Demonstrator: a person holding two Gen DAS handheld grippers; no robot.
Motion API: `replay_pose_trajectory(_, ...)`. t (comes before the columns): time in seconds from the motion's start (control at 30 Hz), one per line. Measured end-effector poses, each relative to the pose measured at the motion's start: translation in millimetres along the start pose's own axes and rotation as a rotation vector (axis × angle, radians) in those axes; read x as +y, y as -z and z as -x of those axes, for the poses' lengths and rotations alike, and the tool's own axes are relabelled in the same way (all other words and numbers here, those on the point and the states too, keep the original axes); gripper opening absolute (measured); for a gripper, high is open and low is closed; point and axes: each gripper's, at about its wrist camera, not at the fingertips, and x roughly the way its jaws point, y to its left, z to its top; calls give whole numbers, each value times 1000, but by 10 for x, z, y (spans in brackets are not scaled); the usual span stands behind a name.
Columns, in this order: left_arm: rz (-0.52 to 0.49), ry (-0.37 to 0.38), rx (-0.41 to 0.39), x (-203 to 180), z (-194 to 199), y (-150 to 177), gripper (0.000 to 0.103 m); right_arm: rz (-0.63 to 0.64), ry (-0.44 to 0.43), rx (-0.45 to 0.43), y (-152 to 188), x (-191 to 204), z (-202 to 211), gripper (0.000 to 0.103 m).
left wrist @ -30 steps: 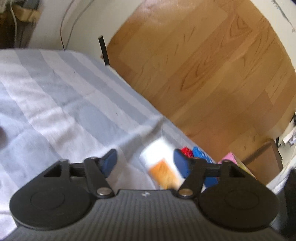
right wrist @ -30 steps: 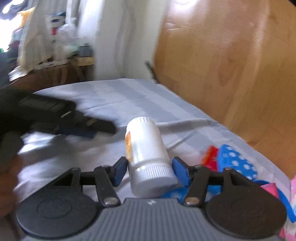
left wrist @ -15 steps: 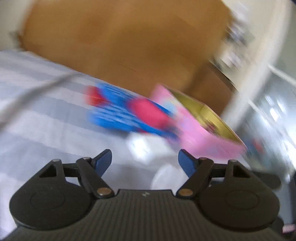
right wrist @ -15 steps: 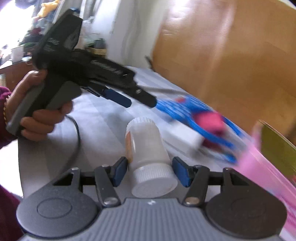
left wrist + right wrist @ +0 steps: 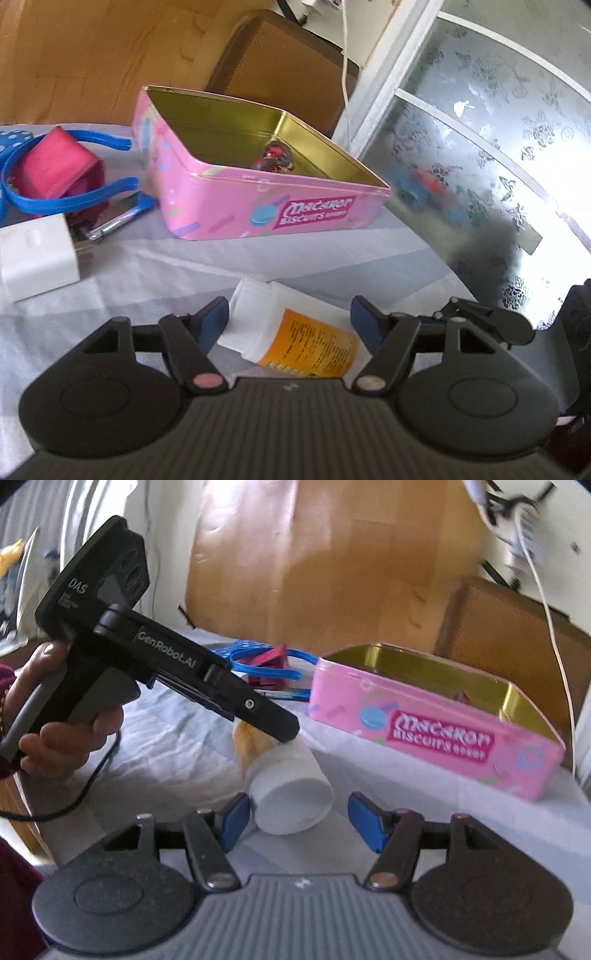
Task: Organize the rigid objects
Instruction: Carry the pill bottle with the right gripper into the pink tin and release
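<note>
A white pill bottle with an orange label (image 5: 299,332) lies on its side on the striped cloth; it also shows in the right wrist view (image 5: 284,779). My left gripper (image 5: 290,325) is open with its fingers on either side of the bottle. My right gripper (image 5: 295,819) is open, the bottle's cap end between its blue pads, not clamped. An open pink biscuit tin (image 5: 258,199) stands just beyond, with a small dark red item (image 5: 277,158) inside; the tin also shows in the right wrist view (image 5: 436,731).
A white charger block (image 5: 37,258), a magenta box (image 5: 55,170) wrapped in blue straps (image 5: 70,199) and a silver-blue pen-like item (image 5: 118,221) lie left of the tin. A brown box (image 5: 288,70) and a frosted glass door (image 5: 498,147) stand behind. The table edge runs right of the tin.
My right gripper has opened and let the bottle down onto the cloth. My left gripper swung right from the bare cloth and now straddles the bottle.
</note>
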Motion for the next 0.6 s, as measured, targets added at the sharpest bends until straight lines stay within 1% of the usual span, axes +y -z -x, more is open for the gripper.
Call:
replay_pose_trajectory(0.1, 4, -1, 9, -18, 20, 9, 74, -52, -34, 2, 29, -47, -56, 63)
replay_pose_trajectory(0.23, 0, 14, 13, -50, -4, 25, 75, -81, -35, 17, 54, -44, -158, 64)
replay_pose_trajectory(0.3, 1, 24, 12, -44, -5, 36, 75, -95, -32, 35, 70, -47, -225, 62)
replay_pose_trajectory(0.33, 3, 25, 10, -47, -7, 40, 75, -104, -34, 43, 85, -44, -243, 58)
replay_pose_trajectory(0.4, 9, 21, 5, -57, -4, 4, 75, -125, -40, 38, 93, -45, -220, 58)
replay_pose_trajectory(0.43, 2, 23, -2, -75, 3, -54, 75, -131, -39, 31, 90, -40, -209, 57)
replay_pose_trajectory(0.5, -37, 30, -25, -148, 20, -235, 74, -137, -18, -12, 39, -44, -162, 57)
replay_pose_trajectory(0.6, -137, 14, -99, -324, 32, -616, 74, -171, 29, -110, -157, -154, -87, 57)
